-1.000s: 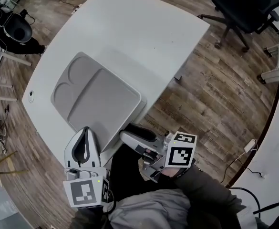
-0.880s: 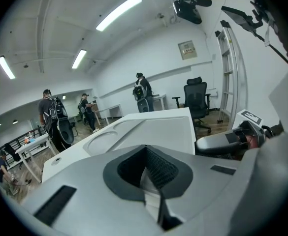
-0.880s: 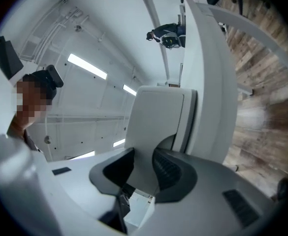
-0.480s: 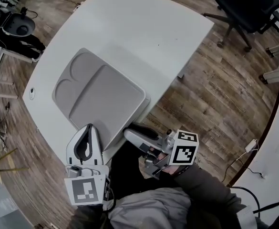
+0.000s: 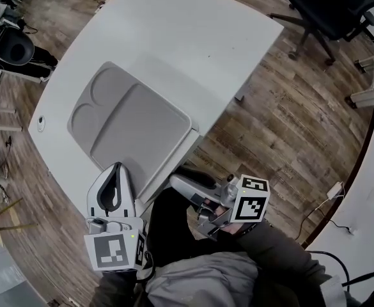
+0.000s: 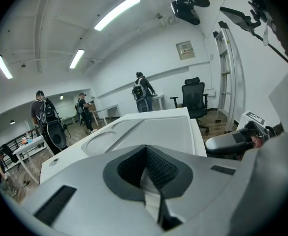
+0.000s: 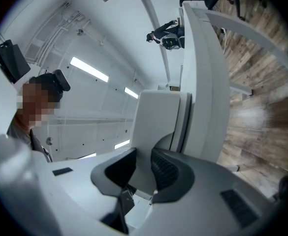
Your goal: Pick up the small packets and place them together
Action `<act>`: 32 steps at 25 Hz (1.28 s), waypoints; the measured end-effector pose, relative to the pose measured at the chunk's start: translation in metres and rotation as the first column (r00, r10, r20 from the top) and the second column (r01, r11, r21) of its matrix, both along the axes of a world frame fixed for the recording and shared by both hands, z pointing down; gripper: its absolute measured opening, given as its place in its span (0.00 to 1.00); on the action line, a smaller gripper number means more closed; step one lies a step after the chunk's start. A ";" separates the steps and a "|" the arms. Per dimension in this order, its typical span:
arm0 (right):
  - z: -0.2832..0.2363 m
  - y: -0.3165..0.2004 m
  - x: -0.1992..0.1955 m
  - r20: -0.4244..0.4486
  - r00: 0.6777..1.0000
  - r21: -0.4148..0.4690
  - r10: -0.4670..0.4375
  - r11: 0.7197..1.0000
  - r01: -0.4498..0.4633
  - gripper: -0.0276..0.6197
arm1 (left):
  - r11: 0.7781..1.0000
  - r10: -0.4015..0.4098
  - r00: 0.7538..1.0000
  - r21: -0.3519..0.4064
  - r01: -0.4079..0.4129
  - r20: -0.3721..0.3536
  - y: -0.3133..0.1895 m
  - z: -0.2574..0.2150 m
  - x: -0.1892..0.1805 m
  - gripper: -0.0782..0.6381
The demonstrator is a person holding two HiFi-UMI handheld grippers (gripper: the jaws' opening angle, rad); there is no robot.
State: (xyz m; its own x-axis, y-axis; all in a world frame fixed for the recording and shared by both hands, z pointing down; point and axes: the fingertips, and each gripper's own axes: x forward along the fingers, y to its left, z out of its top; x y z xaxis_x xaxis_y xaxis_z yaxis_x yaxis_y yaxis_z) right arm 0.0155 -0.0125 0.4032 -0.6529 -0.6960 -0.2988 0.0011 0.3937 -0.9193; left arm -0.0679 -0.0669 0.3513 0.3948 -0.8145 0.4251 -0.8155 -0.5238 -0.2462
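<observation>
No small packets show in any view. A grey tray with round and oblong hollows lies on the white table, reaching its near edge. My right gripper sits at that edge just below the tray's near side. In the right gripper view its jaws have just been closing, and a pale grey slab, which looks like the tray's edge, fills the gap of the right gripper. My left gripper rests at the table's near-left edge, shut and empty, and the left gripper points over the tray.
A black office chair stands on the wooden floor beyond the table's far right corner. More black gear sits by the far left. In the left gripper view, people with backpacks stand in the room behind.
The head view has shifted a little. My right gripper has crept slightly along the table's near edge. The left gripper and the tray stay where they were.
</observation>
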 end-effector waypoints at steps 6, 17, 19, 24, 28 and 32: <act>0.002 -0.004 0.001 -0.037 0.999 -0.007 0.020 1.000 -0.020 0.22 | 1.000 0.010 1.000 0.003 -0.010 -0.001 -0.005 0.003 0.002 0.11; 0.003 0.000 0.007 -0.106 0.993 -0.196 0.046 0.978 -0.066 0.40 | 1.000 0.015 1.000 -0.025 -0.016 -0.016 0.004 0.005 0.001 0.11; 0.007 -0.004 0.012 -0.113 0.991 -0.269 0.065 0.959 -0.094 0.45 | 0.999 0.019 1.000 -0.026 -0.019 -0.018 0.005 0.005 0.001 0.11; 0.007 -0.014 0.016 -0.115 0.988 -0.337 0.101 0.932 -0.134 0.52 | 0.998 0.019 1.000 -0.053 -0.020 -0.014 0.005 0.005 0.002 0.11; 0.011 -0.016 0.015 -0.135 0.985 -0.333 0.103 0.932 -0.143 0.52 | 0.998 0.024 0.999 -0.061 -0.026 -0.028 0.006 0.008 0.001 0.11; 0.007 -0.018 0.013 -0.112 0.988 -0.307 0.107 0.942 -0.137 0.41 | 0.997 0.032 0.999 -0.067 -0.034 -0.029 0.006 0.009 0.001 0.11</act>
